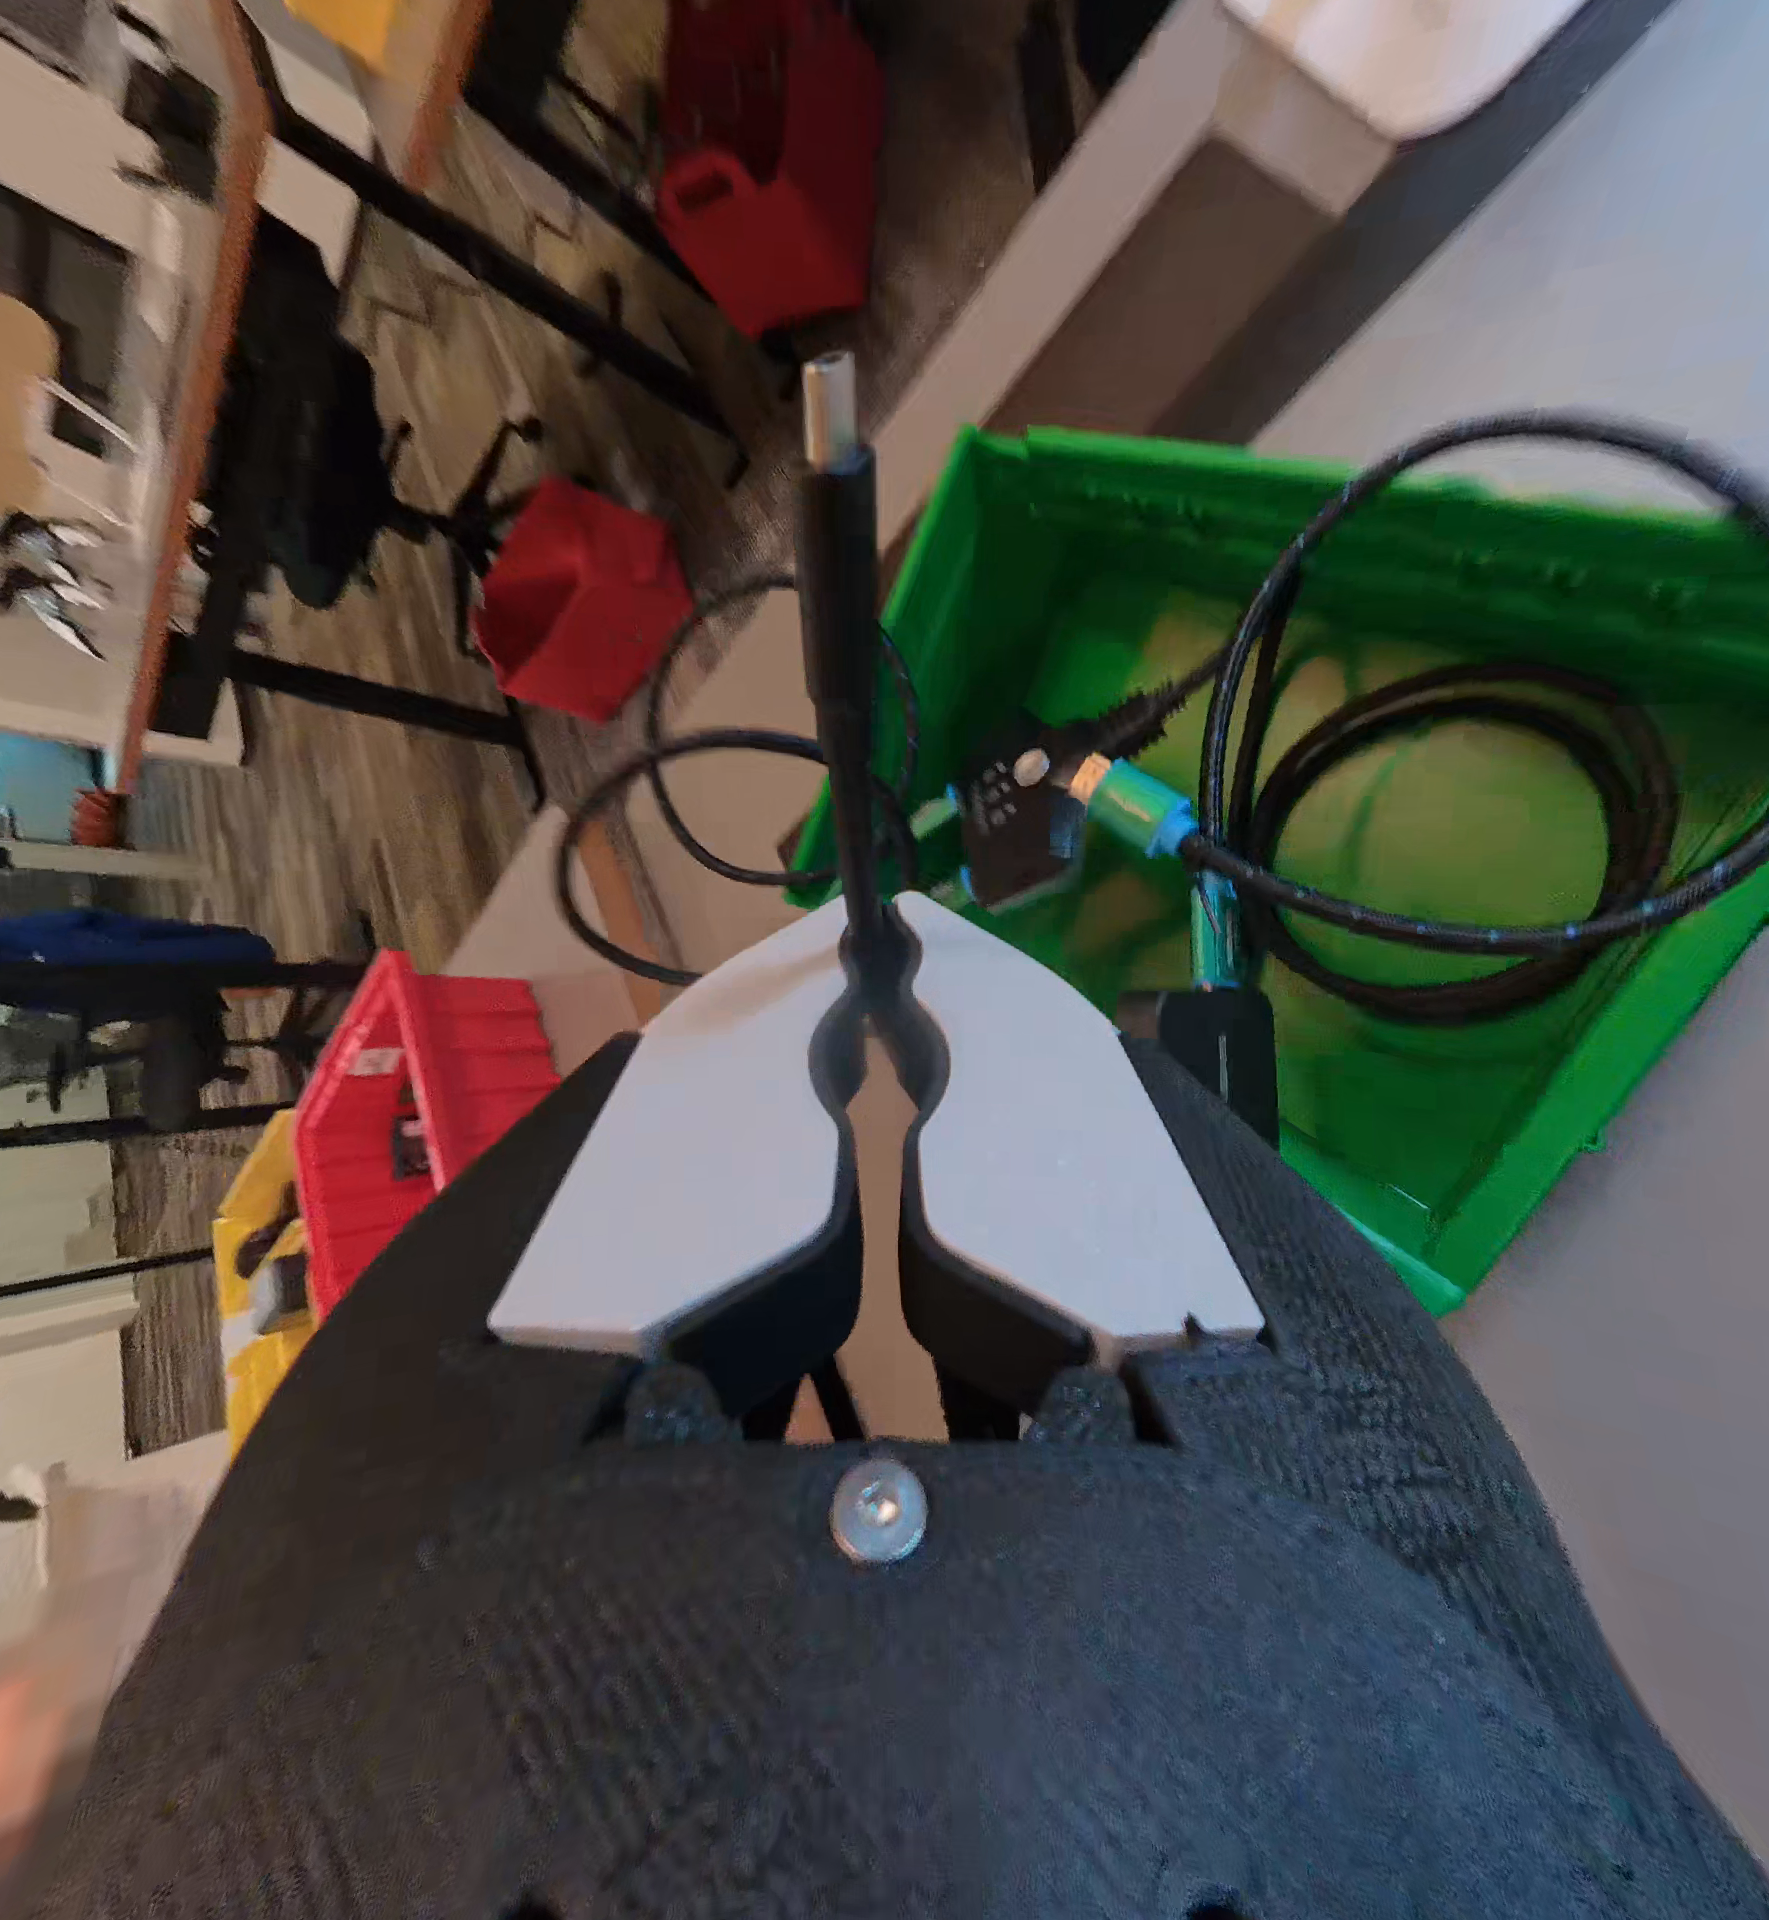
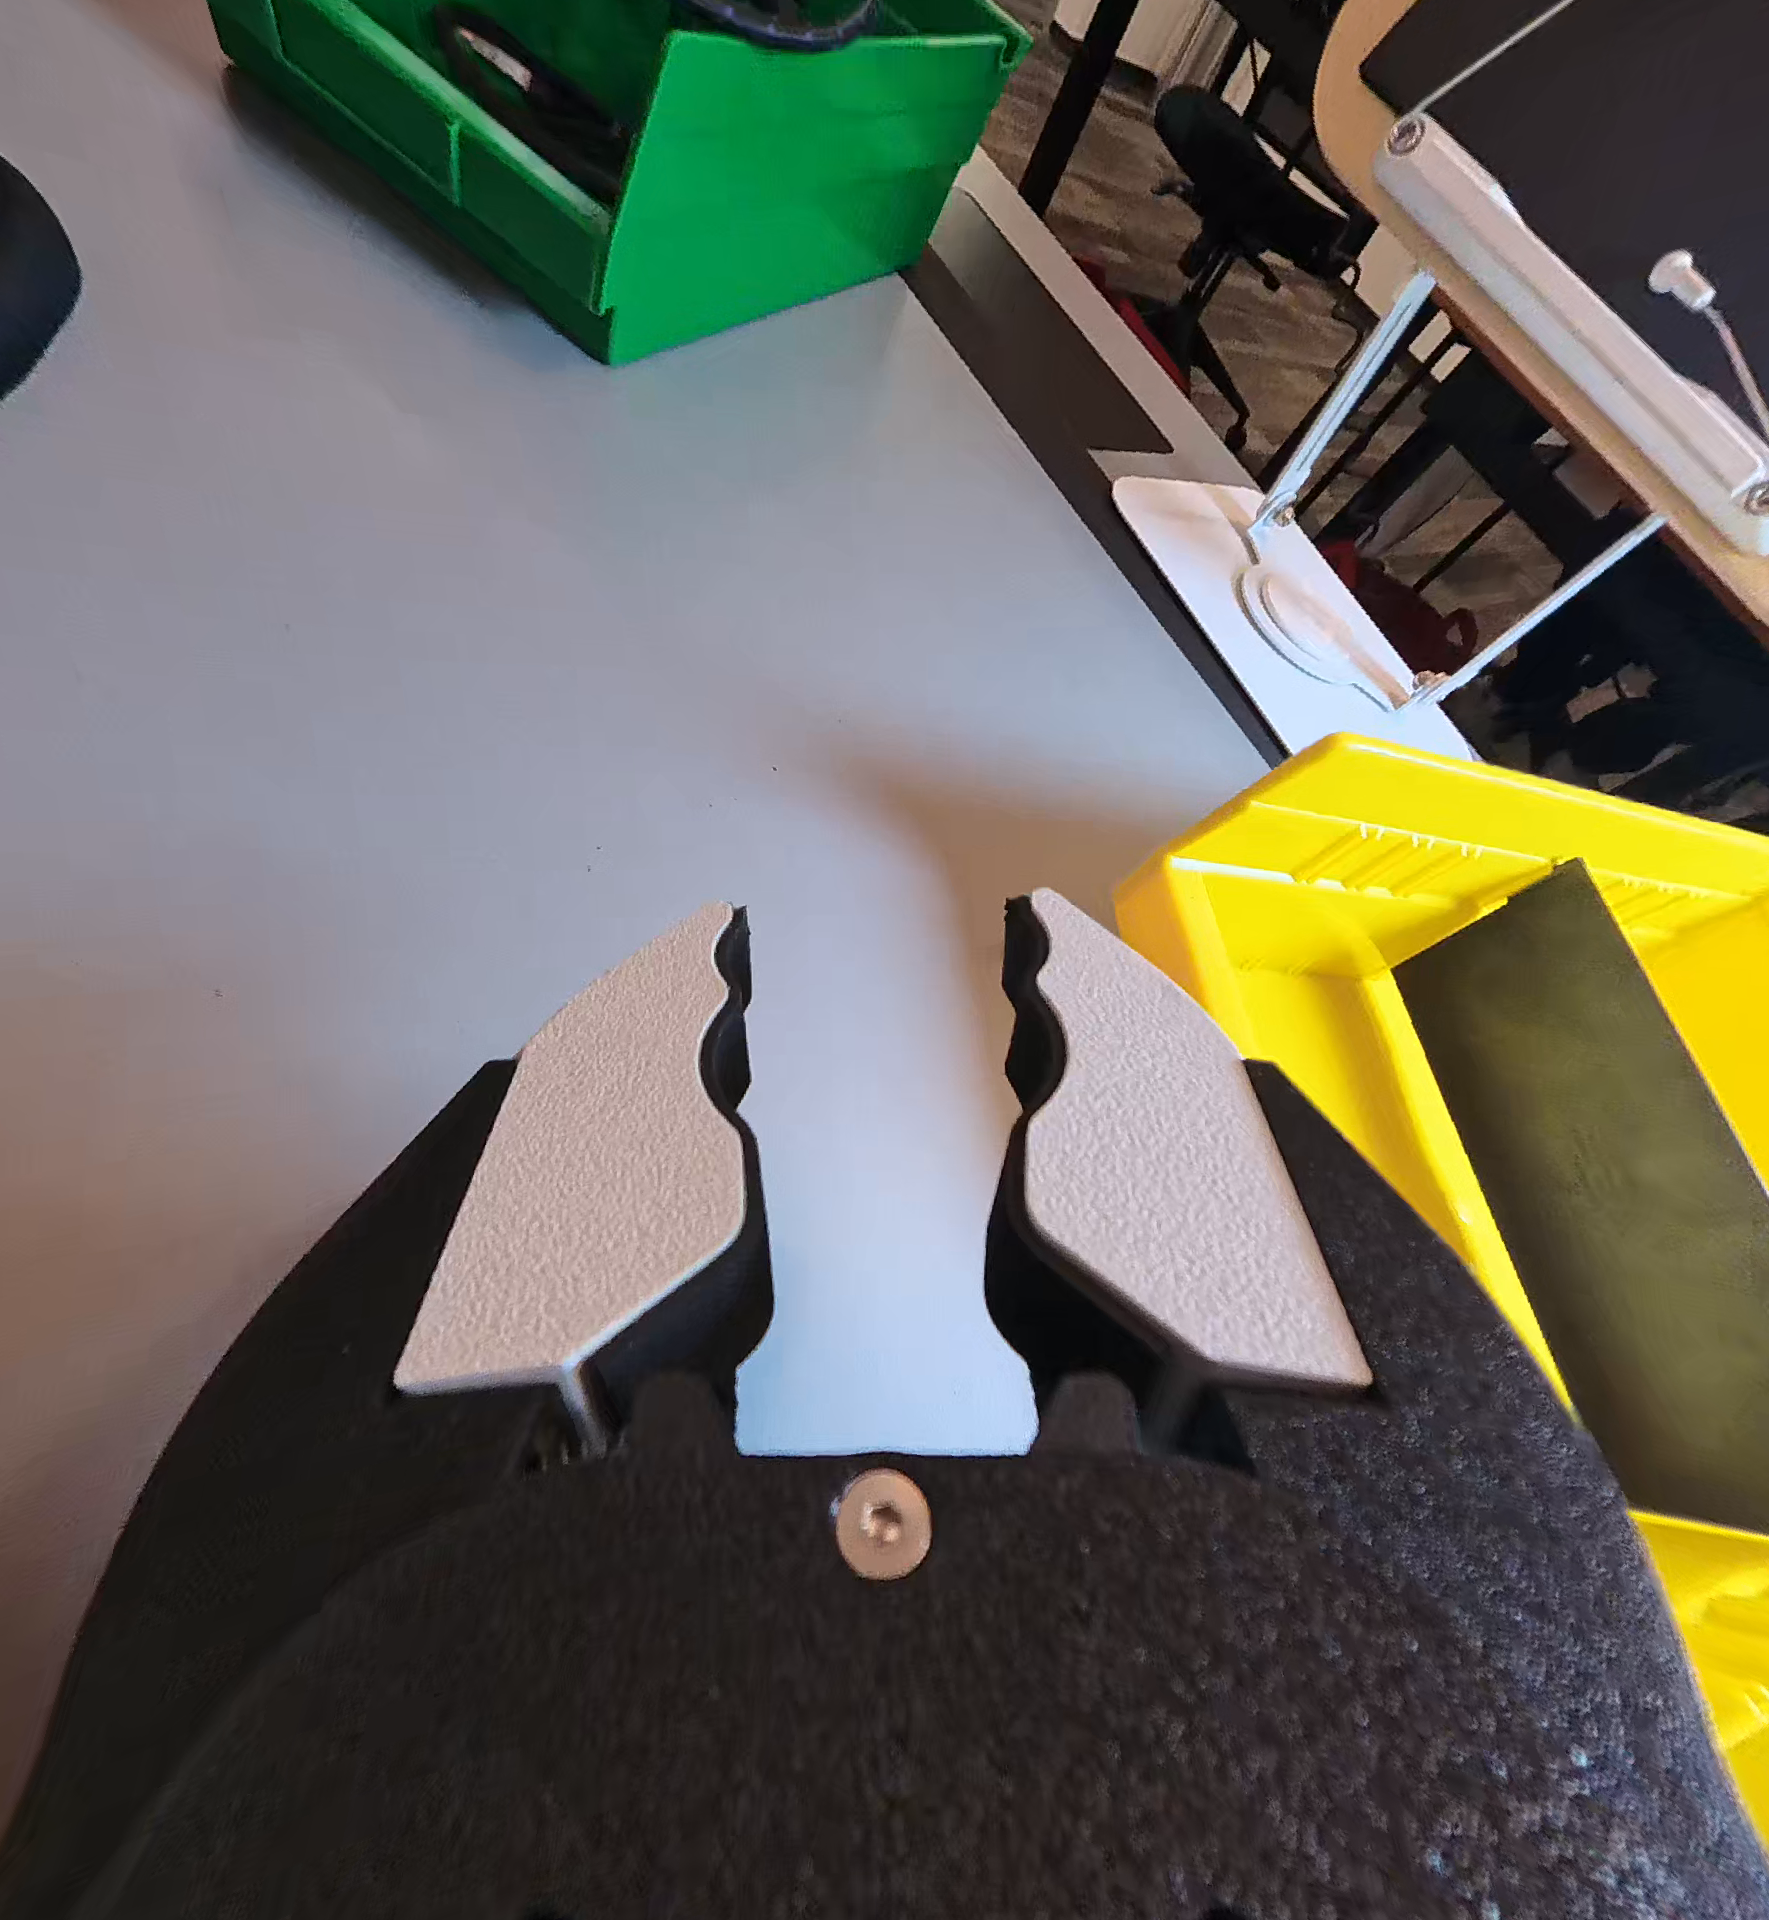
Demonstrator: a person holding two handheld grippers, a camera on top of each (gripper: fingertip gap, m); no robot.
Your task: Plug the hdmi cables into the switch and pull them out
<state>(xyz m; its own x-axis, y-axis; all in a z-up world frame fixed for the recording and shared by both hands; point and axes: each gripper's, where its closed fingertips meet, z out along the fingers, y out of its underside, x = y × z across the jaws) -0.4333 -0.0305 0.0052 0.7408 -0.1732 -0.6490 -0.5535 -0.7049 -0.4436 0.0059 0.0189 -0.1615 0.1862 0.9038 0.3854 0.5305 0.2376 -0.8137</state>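
the left gripper point(image 1: 875, 935) is rolled hard to one side, so in its own view the counter point(image 1: 1638, 312) and floor run at a steep slant. its two pale fingers point(image 1: 734, 1122) are pressed together on the thin black cord of an hdmi cable point(image 1: 838, 623), whose black plug body stands out past the fingertips with its silver metal end point(image 1: 826, 426) pointing away, in the air over the counter edge. the rest of that cord loops down and to the left behind the plug.

just right of the held plug sits a green bin point(image 1: 1482, 1226) on the counter. inside it lie a small dark switch point(image 1: 1015, 821), a green and blue connector point(image 1: 1129, 805) touching it, and a coiled braided black cable point(image 1: 1462, 831), one loop arching above the bin rim.

the right gripper point(image 2: 875, 914) is level and points across the bare grey counter point(image 2: 444, 623), fingers point(image 2: 589, 1143) spread apart with nothing between them. only this view shows a yellow bin point(image 2: 1275, 852) close on the right with a flat dark strip point(image 2: 1607, 1143) leaning in it, and a white desk lamp point(image 2: 1586, 353) at the far counter edge. the green bin point(image 2: 786, 197) appears far off to the left here, its contents mostly hidden by its wall.
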